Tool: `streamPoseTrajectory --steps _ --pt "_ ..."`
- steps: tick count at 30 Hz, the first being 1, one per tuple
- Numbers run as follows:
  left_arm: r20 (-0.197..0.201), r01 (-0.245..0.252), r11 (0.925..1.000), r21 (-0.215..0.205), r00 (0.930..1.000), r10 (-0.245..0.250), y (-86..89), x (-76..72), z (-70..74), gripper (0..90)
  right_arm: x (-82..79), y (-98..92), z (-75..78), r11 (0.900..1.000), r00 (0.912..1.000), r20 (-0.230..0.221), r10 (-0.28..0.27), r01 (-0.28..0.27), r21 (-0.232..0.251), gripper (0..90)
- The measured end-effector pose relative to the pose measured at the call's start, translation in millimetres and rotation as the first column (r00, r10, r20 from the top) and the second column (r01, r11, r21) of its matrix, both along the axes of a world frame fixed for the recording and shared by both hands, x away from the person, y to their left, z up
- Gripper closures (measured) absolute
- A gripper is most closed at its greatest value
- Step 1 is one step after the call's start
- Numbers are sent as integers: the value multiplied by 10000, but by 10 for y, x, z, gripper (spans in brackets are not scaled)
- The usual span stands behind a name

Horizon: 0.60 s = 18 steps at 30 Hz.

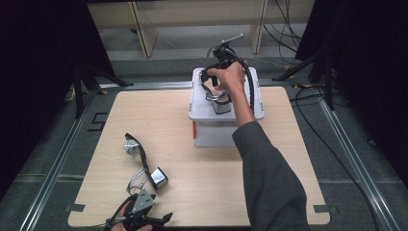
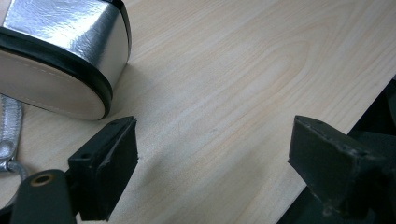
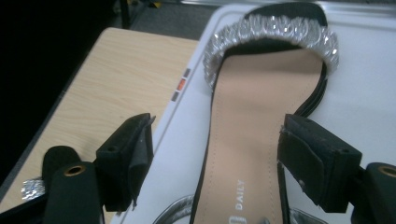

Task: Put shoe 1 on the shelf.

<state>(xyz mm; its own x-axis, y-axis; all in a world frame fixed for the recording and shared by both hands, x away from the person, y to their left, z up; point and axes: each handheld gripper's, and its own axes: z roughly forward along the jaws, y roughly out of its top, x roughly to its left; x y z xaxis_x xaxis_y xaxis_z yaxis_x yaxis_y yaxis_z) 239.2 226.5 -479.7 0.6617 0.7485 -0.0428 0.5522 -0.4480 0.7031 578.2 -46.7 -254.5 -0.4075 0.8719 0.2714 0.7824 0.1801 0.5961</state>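
Left claw (image 2: 212,158) gapes above the desk (image 2: 224,70), beside one sandal (image 2: 60,56). Right claw (image 3: 215,158) stands open over another sandal (image 3: 261,107) on a white box (image 3: 373,93).

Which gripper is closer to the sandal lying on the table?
Left. The left gripper sits right beside the sandal on the table; the right gripper is far off, above the other sandal on the white box.

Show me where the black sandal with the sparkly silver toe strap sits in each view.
High view: black sandal on top of the white box, under the right hand.
Right gripper view: centre, beige insole running up between the open jaws, toe strap at top.
Left gripper view: the silver block heel at top left belongs to the other sandal.
Shared landmark: the light wooden tabletop.
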Motion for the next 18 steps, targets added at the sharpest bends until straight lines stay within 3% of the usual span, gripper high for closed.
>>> streamPoseTrajectory --steps 4,5,9,12,15,18 --pt "16 -5 10000 68 10000 5 2 2 0 152 -120 -120 186 9979 9995 192 246 -257 587 271" --pt "126 -98 9999 -55 9999 99 -5 8 -19 151 -151 -157 212 9977 9989 285 362 -377 560 271" --pt "76 -113 9999 109 9999 112 -7 7 -18 151 -269 -313 269 9960 9957 481 796 -814 371 278" --pt "30 25 9998 194 10000 -25 10 17 -11 152 -368 -446 273 9914 9922 557 1115 -1150 626 283" --pt "-41 14 9997 255 10000 -13 14 20 -5 152 -473 -529 270 9910 9905 535 1268 -1288 374 283" --pt "-24 -105 9999 108 9999 105 6 17 -12 152 -630 -566 232 9833 9812 737 1786 -1807 233 291"
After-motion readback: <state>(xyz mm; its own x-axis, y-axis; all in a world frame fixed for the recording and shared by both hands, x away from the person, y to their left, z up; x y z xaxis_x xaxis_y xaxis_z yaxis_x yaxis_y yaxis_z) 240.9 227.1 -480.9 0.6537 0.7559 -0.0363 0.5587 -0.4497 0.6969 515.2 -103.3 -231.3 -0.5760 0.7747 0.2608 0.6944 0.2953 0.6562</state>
